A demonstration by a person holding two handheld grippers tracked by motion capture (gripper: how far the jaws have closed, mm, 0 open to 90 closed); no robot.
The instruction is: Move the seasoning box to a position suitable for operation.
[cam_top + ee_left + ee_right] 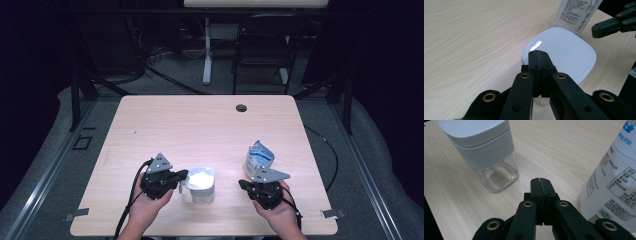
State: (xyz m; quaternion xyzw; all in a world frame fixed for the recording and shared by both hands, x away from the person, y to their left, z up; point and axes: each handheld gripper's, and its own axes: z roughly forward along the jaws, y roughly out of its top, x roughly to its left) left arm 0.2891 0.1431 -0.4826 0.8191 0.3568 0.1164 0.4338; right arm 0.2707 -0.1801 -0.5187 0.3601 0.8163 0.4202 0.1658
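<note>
On the light wood-grain table (200, 120) a clear container (202, 184) with a white lid (564, 53) stands near the front edge, between both grippers. Left gripper (181, 176) sits just beside its left side, jaws fully together, gripping nothing. Right gripper (243, 184) likewise closed and empty, just in front of the white-blue pouch (258, 157). Grommet hole (241, 107) near the far edge. Behind: grey floor (170, 80), folding chair (262, 47), desk leg (207, 50), dark surrounds.
</note>
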